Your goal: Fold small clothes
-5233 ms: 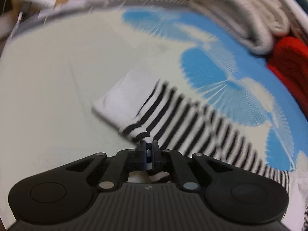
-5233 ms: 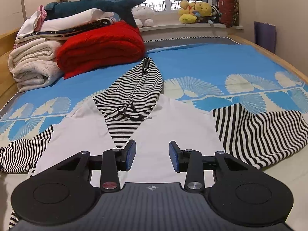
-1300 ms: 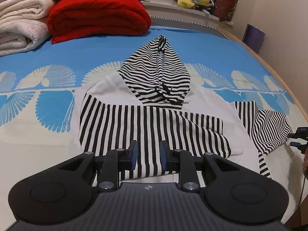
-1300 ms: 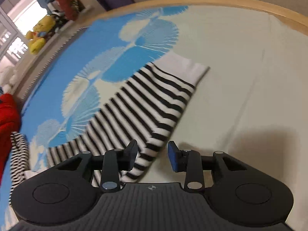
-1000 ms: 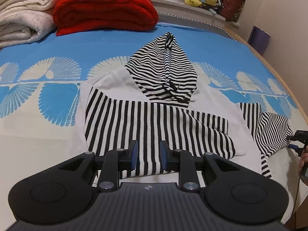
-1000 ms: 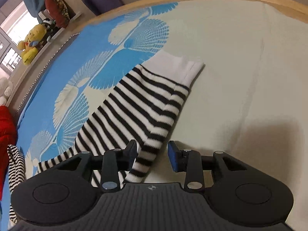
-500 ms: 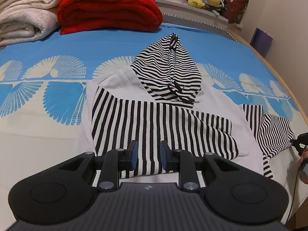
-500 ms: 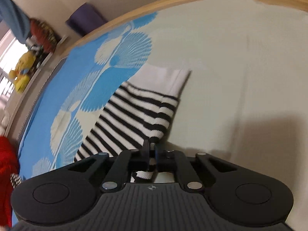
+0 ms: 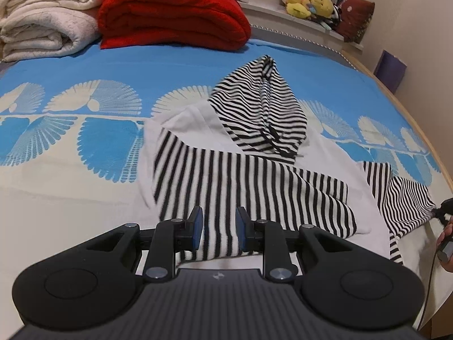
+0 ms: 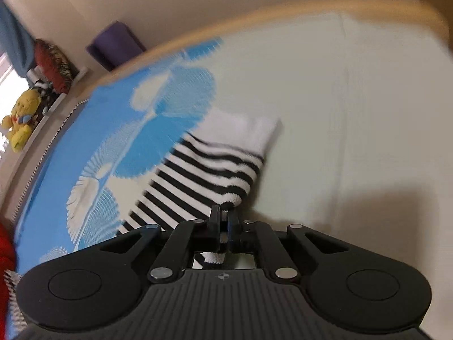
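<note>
Two claws: right claw (image 10: 223,218) clamped on striped sleeve (image 10: 203,175) near its white cuff; left claw (image 9: 218,228) spread wide above the hoodie (image 9: 249,181) on bed (image 9: 56,198).

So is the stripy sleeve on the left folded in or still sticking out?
Folded in. The left sleeve lies across the hoodie's white front.

Even indoor light, fisheye-bent edges; right wrist view motion-blurred, soft shadow beneath tongs.
</note>
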Demonstrator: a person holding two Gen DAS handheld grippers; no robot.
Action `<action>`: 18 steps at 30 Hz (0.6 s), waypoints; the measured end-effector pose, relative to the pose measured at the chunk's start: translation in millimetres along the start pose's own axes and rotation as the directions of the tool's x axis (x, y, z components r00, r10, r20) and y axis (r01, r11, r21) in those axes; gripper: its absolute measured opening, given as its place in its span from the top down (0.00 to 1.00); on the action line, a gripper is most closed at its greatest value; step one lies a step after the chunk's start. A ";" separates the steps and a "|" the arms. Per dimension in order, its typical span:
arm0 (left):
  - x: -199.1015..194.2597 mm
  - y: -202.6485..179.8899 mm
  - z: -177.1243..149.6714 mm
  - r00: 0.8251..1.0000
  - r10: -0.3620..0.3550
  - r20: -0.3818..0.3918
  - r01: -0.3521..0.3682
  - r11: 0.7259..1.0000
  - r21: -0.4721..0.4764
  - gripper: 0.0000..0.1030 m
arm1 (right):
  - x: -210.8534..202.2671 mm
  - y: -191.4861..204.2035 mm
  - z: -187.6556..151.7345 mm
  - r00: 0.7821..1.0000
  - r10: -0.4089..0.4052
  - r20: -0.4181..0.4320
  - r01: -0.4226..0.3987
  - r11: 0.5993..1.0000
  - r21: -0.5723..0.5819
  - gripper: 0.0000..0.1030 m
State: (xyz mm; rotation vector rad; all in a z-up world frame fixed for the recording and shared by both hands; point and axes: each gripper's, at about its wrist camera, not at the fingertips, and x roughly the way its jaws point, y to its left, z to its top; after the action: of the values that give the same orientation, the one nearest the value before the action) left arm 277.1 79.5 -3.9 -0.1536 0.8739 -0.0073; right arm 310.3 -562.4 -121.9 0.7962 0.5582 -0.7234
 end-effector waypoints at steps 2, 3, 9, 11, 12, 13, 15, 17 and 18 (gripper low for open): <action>-3.7 8.1 1.1 1.000 0.005 0.006 -0.005 1.000 -0.015 0.73 | -19.3 35.6 -6.4 0.996 0.034 0.079 -0.023 0.991 -0.130 0.97; -5.8 13.3 1.8 1.000 0.008 0.009 -0.008 1.000 -0.025 0.73 | -32.0 59.1 -13.2 0.990 0.083 0.110 -0.059 0.976 -0.211 0.97; -16.0 39.7 7.5 1.000 0.013 0.023 -0.011 0.997 -0.075 0.73 | -159.7 206.1 -134.3 0.747 0.658 -0.099 -0.511 0.471 -0.719 0.97; -18.2 48.1 8.3 1.000 0.015 0.025 -0.012 0.996 -0.093 0.73 | -192.0 228.1 -184.7 0.574 0.711 -0.406 -0.715 0.194 -0.672 0.97; -18.6 53.0 8.3 1.000 0.016 0.024 -0.014 0.994 -0.107 0.73 | -201.7 235.1 -208.0 0.497 0.671 -0.550 -0.791 0.090 -0.605 0.95; -19.1 57.5 8.4 1.000 0.015 0.023 -0.012 0.993 -0.121 0.73 | -208.4 241.6 -232.2 0.450 0.592 -0.669 -0.837 0.019 -0.547 0.94; -19.7 65.9 7.8 1.000 0.013 0.018 -0.010 0.989 -0.148 0.73 | -219.9 244.6 -269.9 0.508 0.463 -0.726 -0.808 -0.038 -0.589 0.92; -20.9 71.4 7.8 1.000 0.005 0.015 -0.002 0.986 -0.169 0.73 | -218.7 241.5 -278.6 0.600 0.409 -0.688 -0.757 0.012 -0.653 0.88; -22.1 72.6 8.1 1.000 -0.002 0.018 0.005 0.985 -0.173 0.73 | -214.3 238.8 -272.0 0.631 0.411 -0.658 -0.742 0.069 -0.667 0.84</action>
State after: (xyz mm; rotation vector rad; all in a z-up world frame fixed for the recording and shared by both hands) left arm 265.0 153.9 8.2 -0.3174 0.8560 0.0668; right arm 307.3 -152.2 -29.0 -0.0588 0.7212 0.5986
